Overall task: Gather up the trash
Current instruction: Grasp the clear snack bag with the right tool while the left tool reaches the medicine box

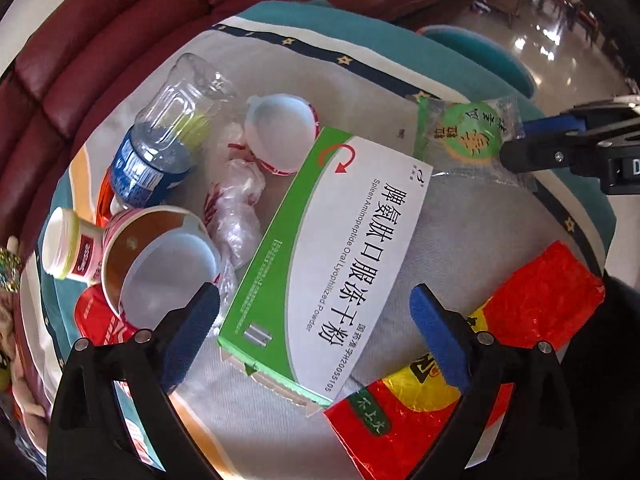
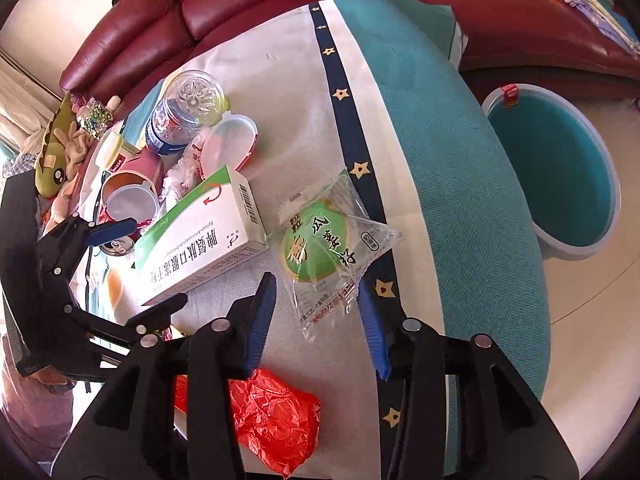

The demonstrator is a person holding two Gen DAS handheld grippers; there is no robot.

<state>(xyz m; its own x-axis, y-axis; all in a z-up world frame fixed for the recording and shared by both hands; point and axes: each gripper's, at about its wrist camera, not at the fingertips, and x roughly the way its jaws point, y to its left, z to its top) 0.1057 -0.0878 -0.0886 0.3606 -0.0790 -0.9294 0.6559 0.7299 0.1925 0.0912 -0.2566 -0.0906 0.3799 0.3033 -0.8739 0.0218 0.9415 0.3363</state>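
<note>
With our left gripper spread wide over the medicine box and our right gripper parted around the green snack wrapper, unpinched, we risk the slick film slipping out when the fingers close.

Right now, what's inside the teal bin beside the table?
The teal bin shows only its bare teal lining; no trash is visible inside. Its near inner wall is hidden by its own rim.

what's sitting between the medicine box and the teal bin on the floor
The clear wrapper with the green disc lies beside the medicine box; past it only bare cloth runs toward the teal bin, in the right wrist view.
</note>
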